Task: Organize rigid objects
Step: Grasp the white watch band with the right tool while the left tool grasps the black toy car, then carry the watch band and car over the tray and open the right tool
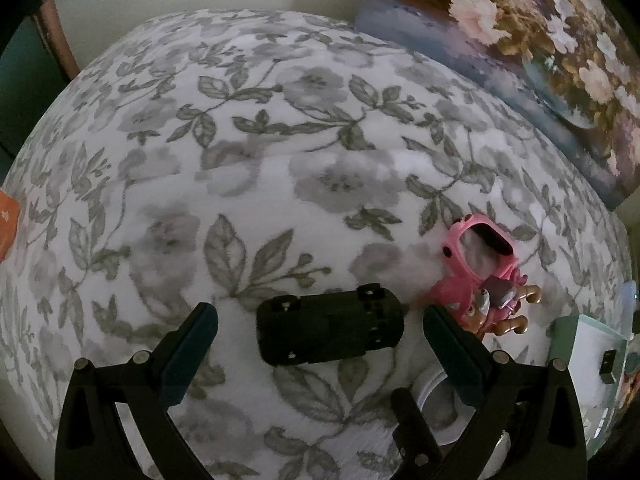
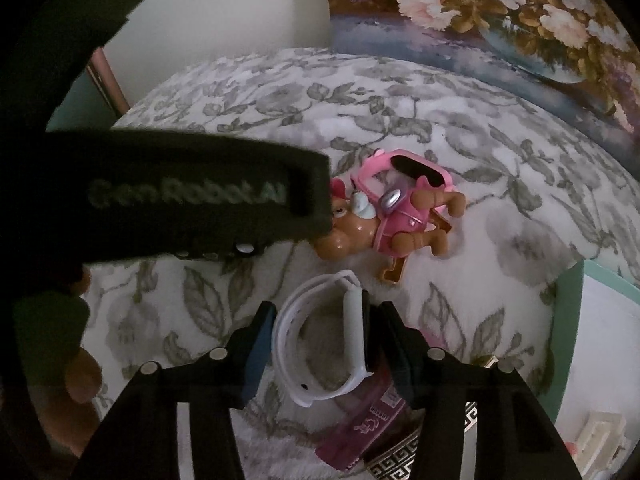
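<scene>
A black toy car (image 1: 330, 326) lies upside down on the floral blanket (image 1: 280, 140), between the wide-apart fingers of my left gripper (image 1: 320, 316), which is open and clear of it on both sides. In the right wrist view a white wristwatch (image 2: 320, 344) stands on edge between the pads of my right gripper (image 2: 324, 316), which press on its strap and its face. Beyond it lie a brown toy dog in pink (image 2: 380, 220) and a pink watch (image 2: 404, 168). Both also show right of the car: the toy dog (image 1: 488, 308) and the pink watch (image 1: 480, 248).
The left gripper's black body (image 2: 180, 196) crosses the upper left of the right wrist view. A mint-green box (image 2: 568, 320) stands at the right. A pink packet (image 2: 368, 428) lies under the white watch. A flower painting (image 1: 520, 40) leans at the back.
</scene>
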The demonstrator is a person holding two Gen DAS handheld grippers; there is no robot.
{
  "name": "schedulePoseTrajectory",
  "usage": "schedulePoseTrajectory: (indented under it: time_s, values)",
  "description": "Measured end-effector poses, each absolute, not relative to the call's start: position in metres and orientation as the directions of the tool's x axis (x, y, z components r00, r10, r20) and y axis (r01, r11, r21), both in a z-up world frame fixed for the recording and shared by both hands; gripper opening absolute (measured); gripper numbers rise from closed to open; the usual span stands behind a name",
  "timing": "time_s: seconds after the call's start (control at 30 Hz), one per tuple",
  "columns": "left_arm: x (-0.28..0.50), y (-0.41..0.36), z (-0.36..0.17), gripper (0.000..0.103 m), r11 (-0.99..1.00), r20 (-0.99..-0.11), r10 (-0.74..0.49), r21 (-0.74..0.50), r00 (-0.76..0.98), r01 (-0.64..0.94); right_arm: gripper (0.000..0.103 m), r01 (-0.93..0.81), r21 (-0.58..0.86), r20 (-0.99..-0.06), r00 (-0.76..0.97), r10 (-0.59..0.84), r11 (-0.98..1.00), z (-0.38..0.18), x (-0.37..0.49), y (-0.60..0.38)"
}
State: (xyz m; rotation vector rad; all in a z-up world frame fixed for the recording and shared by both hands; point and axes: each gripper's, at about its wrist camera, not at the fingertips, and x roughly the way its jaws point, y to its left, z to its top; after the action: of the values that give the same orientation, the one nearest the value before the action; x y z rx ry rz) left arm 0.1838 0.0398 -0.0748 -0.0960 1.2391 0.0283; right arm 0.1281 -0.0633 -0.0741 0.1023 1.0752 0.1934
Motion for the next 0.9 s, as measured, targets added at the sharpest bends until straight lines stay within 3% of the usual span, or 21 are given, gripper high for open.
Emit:
schedulePoseTrajectory:
  time_s: [0.27,0.33,0.63,0.9]
  values:
    - [0.187,0.033,-0.08,0.097,0.998,-0.948,-0.037,-0.053,0.317,-0.041,0.056,-0.101,0.199,-0.862,0.455,0.224,0.975,-0.073,0.128,-0.066]
    - [0.188,0.032,-0.082,0.077,0.998,-0.949,-0.038,-0.052,0.314,-0.039,0.056,-0.099,0.205,-0.862,0.453,0.228,0.974,-0.074,0.129,-0.068]
    - [0.185,0.035,-0.082,0.077,0.996,-0.952,-0.066,-0.081,0.297,-0.038,0.055,-0.085,0.231,-0.862,0.444,0.244,0.969,-0.072,0.126,-0.073]
    - [0.179,0.051,-0.048,0.077,0.993,-0.937,-0.061,-0.091,0.345,-0.072,0.054,-0.068,0.254,-0.846,0.469,0.255,0.965,-0.059,0.123,-0.084]
